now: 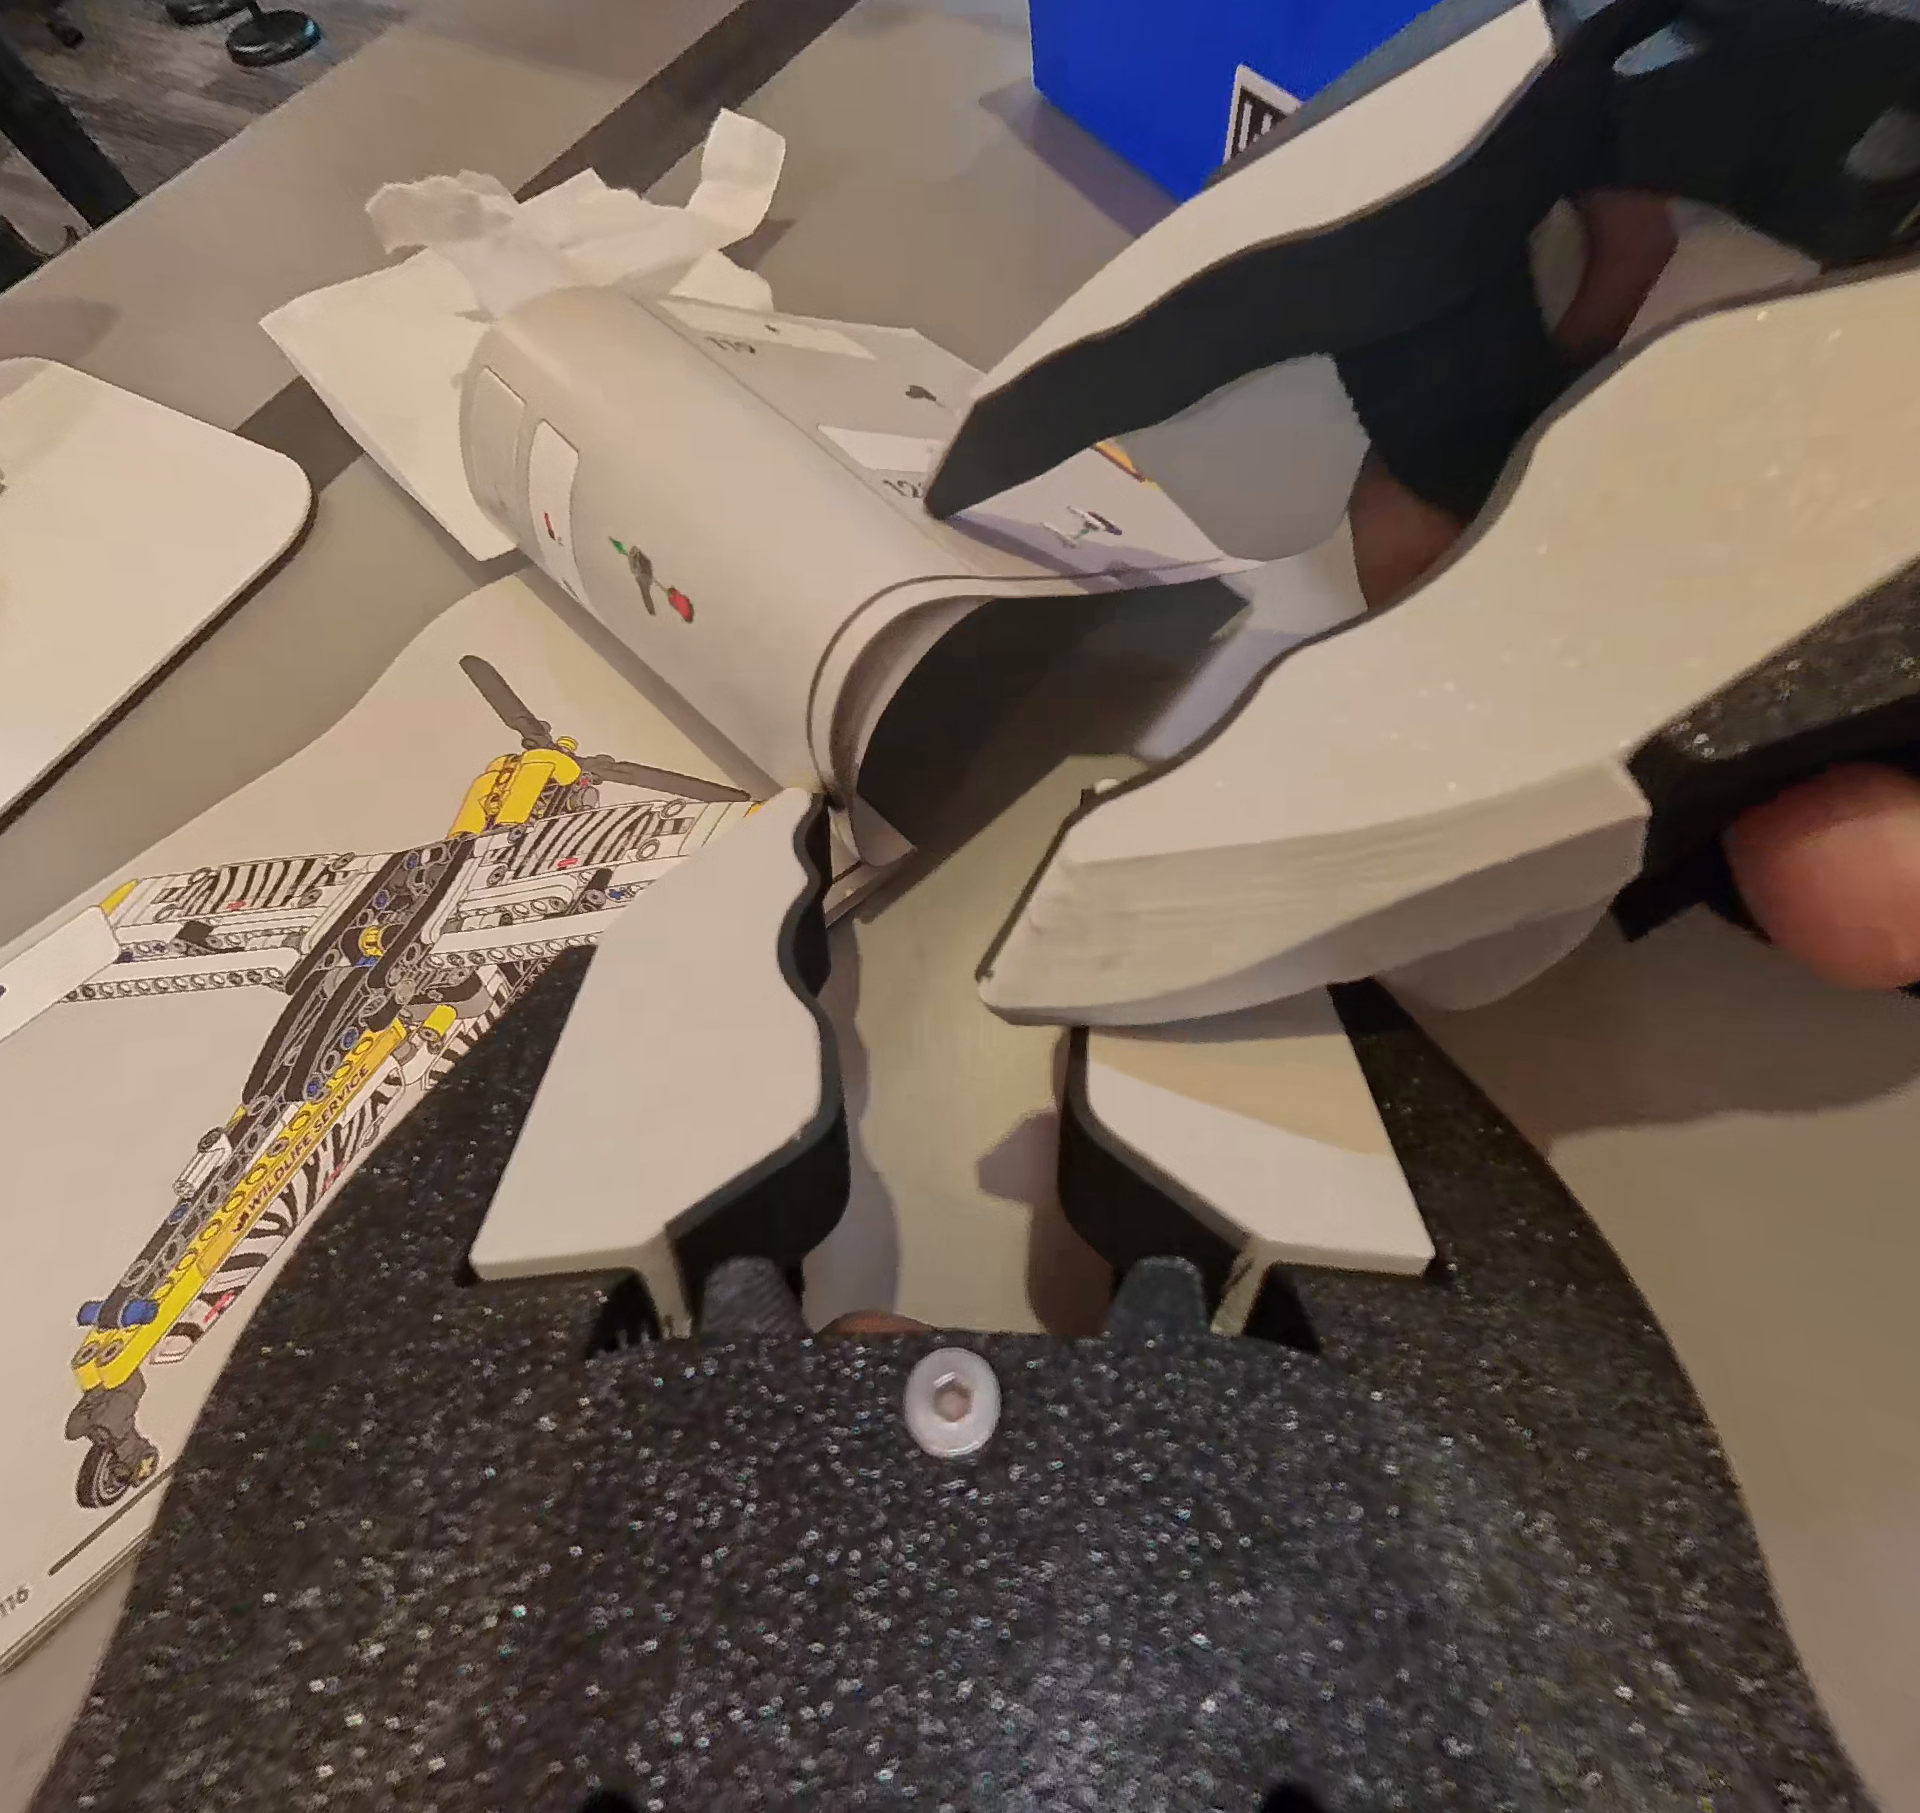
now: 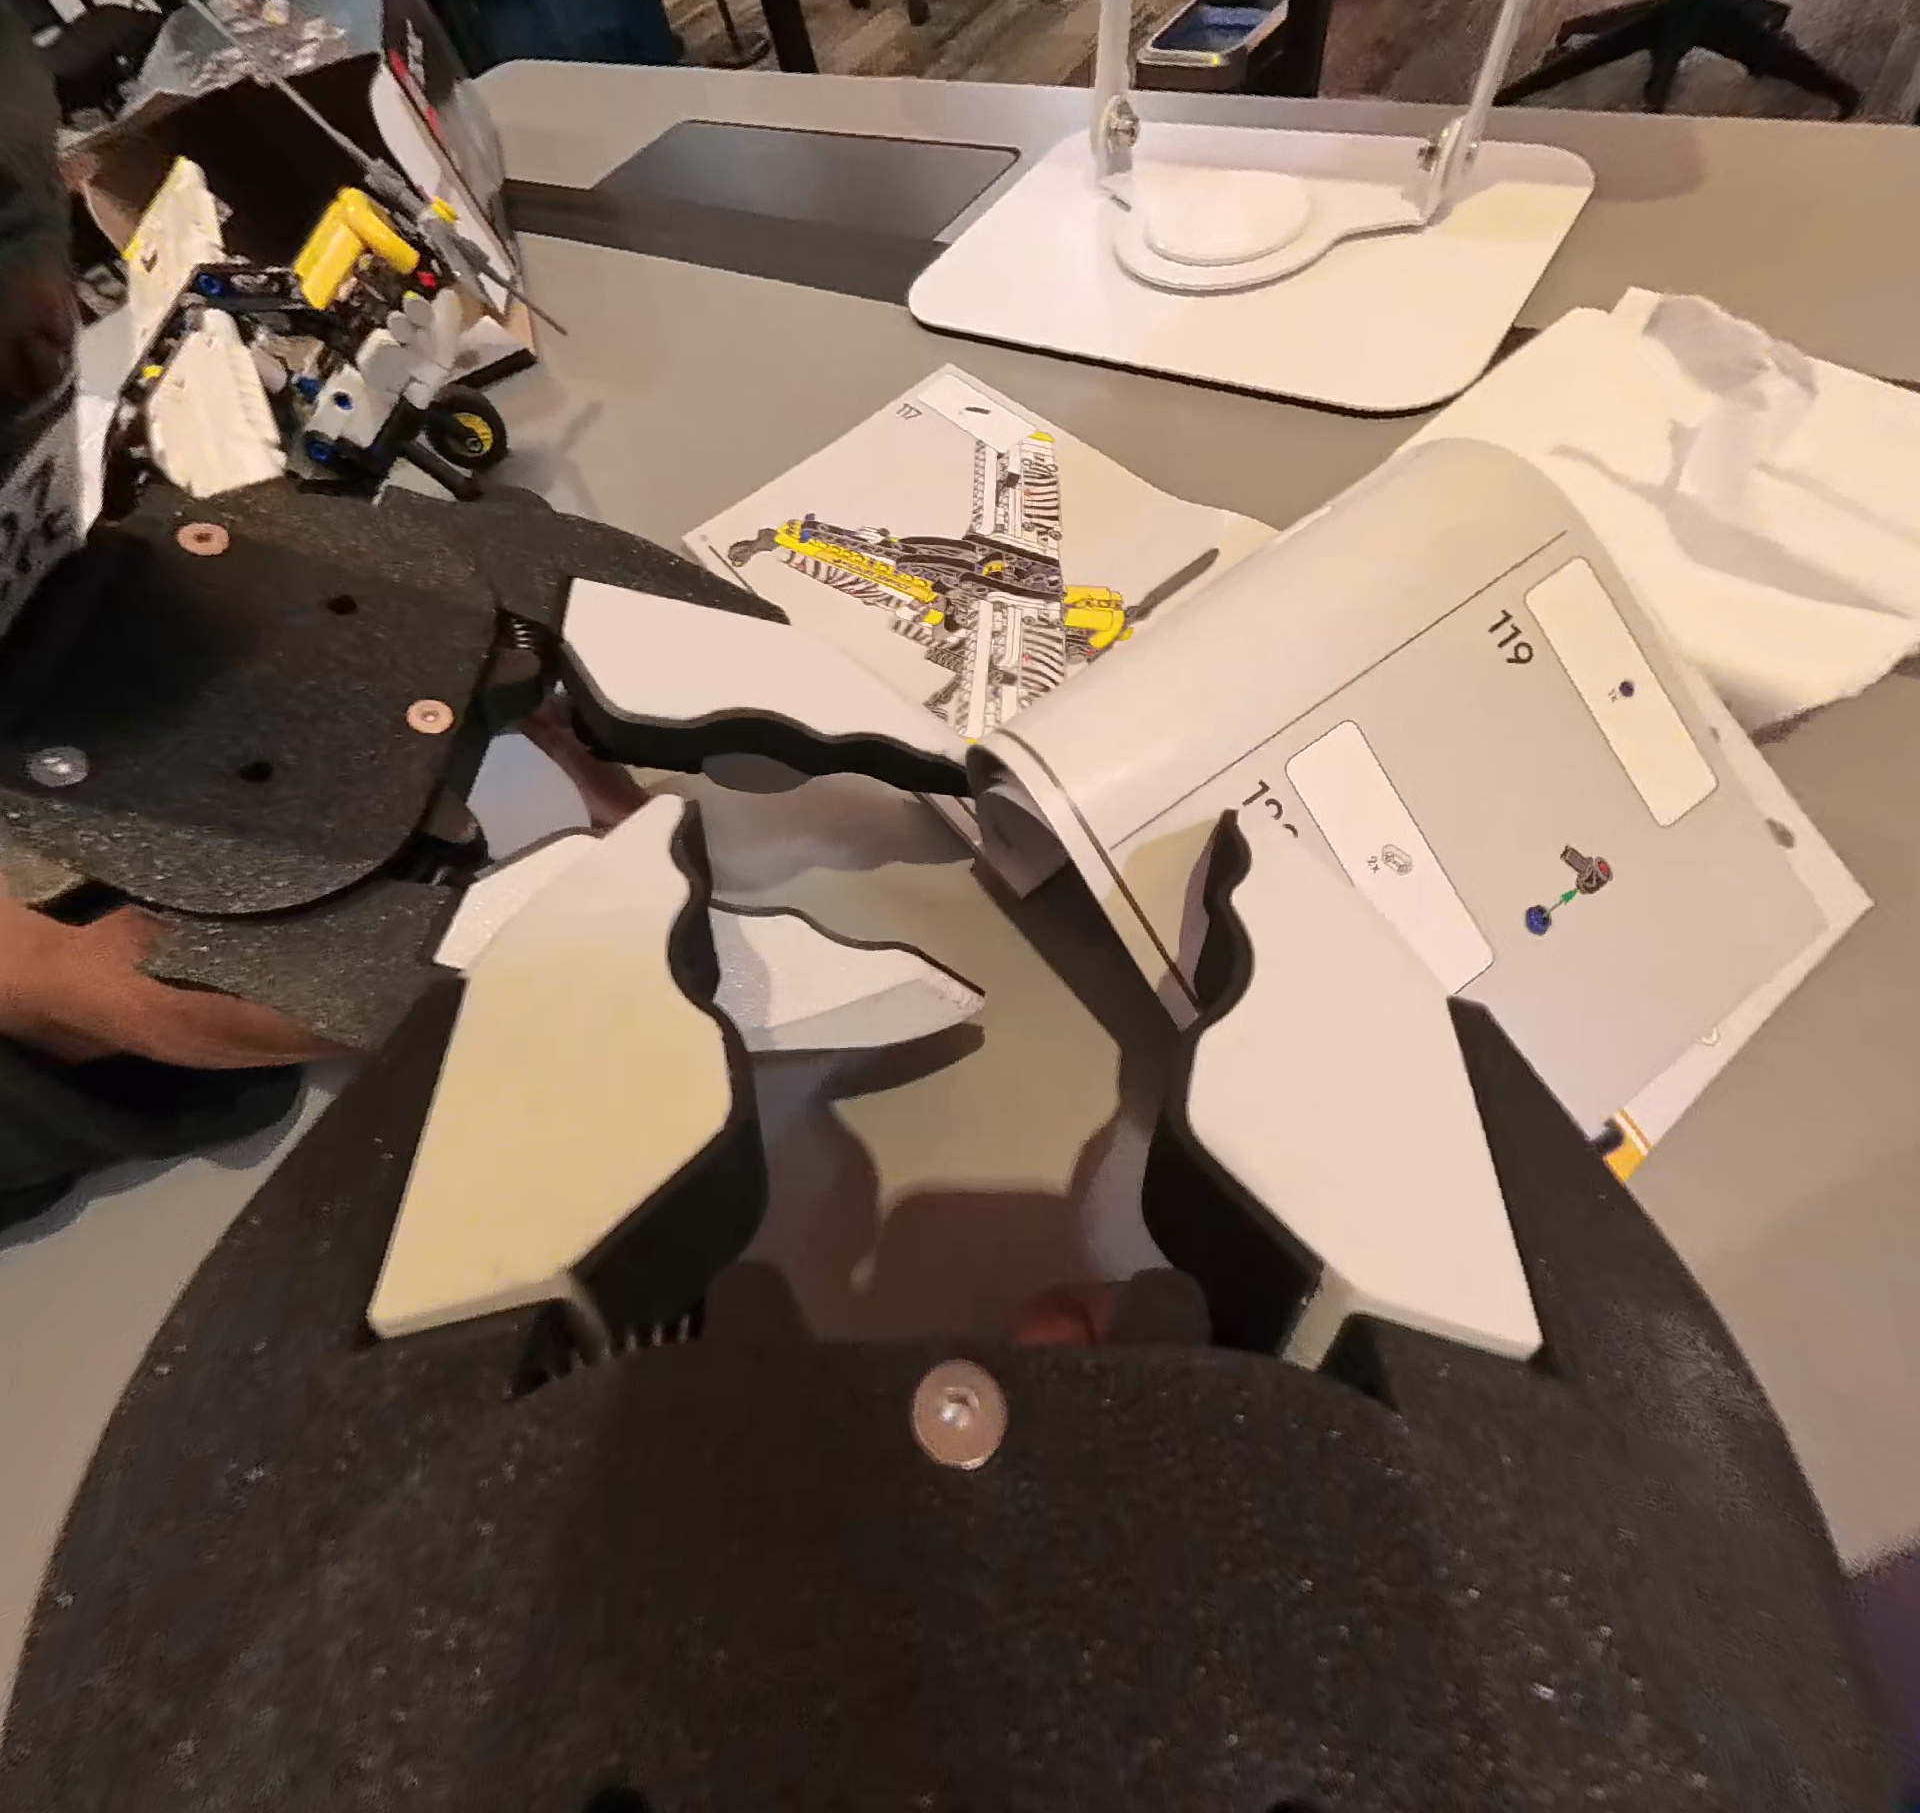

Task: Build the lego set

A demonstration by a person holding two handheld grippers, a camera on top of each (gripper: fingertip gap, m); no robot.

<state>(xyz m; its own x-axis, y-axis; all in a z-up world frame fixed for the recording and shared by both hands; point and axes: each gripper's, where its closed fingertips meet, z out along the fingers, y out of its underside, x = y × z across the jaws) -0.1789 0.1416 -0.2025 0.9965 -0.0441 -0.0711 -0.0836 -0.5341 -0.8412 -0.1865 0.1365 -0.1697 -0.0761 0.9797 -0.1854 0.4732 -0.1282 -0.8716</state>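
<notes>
Booklet (image 2: 1434, 724) lies open on the grey bench (image 2: 727, 392), and everything here sits around it. Its near page is curled up into a loose roll above the flat pages; the far flat page shows a drawing of a yellow, white and zebra-striped model aircraft.

The right gripper (image 2: 961, 849) comes at the rolled page from the near edge of the booklet with its jaws wide apart. One finger (image 1: 997, 454) rests on top of the curl and the other (image 1: 1299, 807) lies low beside the roll's open end, so the curl stands between them without being pinched.

The left gripper (image 1: 935, 890) sits at the spine end of the roll with its jaws partly apart. One fingertip (image 1: 790, 828) touches the booklet's edge right where the curl begins; the other finger is mostly covered by the right gripper, and nothing is clamped between them. A hand (image 2: 94, 974) shows behind this gripper.

Behind the booklet lies a crumpled white paper towel (image 2: 1714, 516). Past its far edge stands a white flat stand base (image 2: 1247, 309). Off its far left corner a brick-built model (image 2: 312, 361) sits in front of an open cardboard box (image 2: 312, 49). A blue bin (image 1: 1247, 18) stands beyond the paper towel.
</notes>
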